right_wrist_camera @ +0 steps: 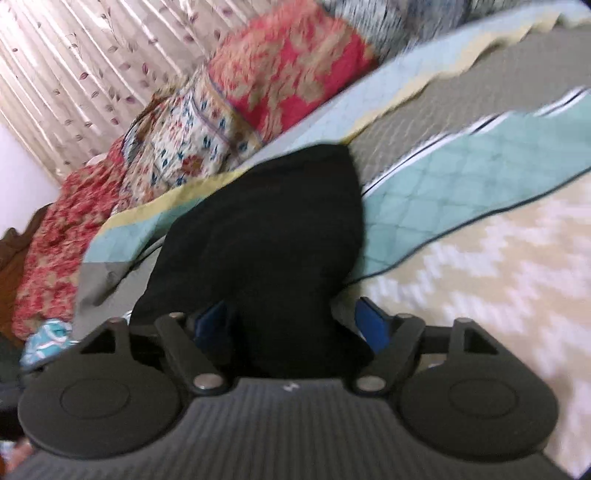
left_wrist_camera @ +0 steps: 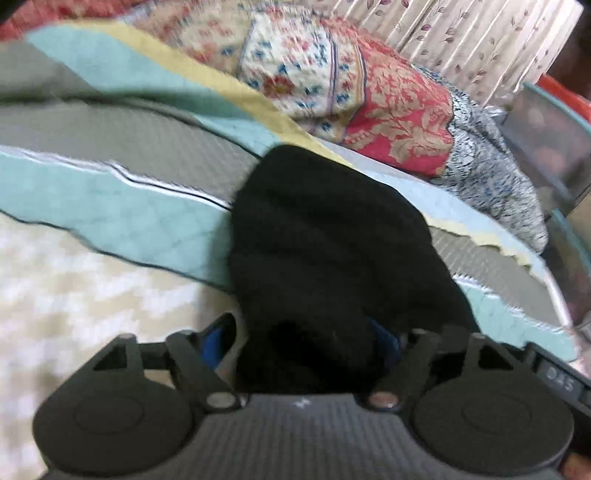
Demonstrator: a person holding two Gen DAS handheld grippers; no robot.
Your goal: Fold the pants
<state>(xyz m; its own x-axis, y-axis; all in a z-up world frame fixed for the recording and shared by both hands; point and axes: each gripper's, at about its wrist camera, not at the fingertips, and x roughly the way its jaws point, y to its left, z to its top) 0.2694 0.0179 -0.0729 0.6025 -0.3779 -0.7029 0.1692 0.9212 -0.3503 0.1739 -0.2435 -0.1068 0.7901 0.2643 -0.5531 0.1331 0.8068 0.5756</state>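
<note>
The black pants (left_wrist_camera: 325,243) hang as a dark bunch over the quilted bed, blurred by motion. My left gripper (left_wrist_camera: 303,343) is shut on a fold of the pants; its blue-padded fingers (left_wrist_camera: 212,343) show on either side of the cloth. In the right wrist view the same black pants (right_wrist_camera: 273,229) run forward from my right gripper (right_wrist_camera: 291,325), which is shut on another part of the cloth, with a blue pad (right_wrist_camera: 371,325) showing beside it. Both grippers hold the pants lifted above the bedspread.
The bed carries a striped teal, grey and cream quilt (left_wrist_camera: 110,206) (right_wrist_camera: 461,177). A pile of red floral bedding (left_wrist_camera: 369,99) (right_wrist_camera: 280,66) lies at the back. Floral curtains (left_wrist_camera: 461,33) (right_wrist_camera: 74,66) hang behind. A plastic bin (left_wrist_camera: 550,140) stands at right.
</note>
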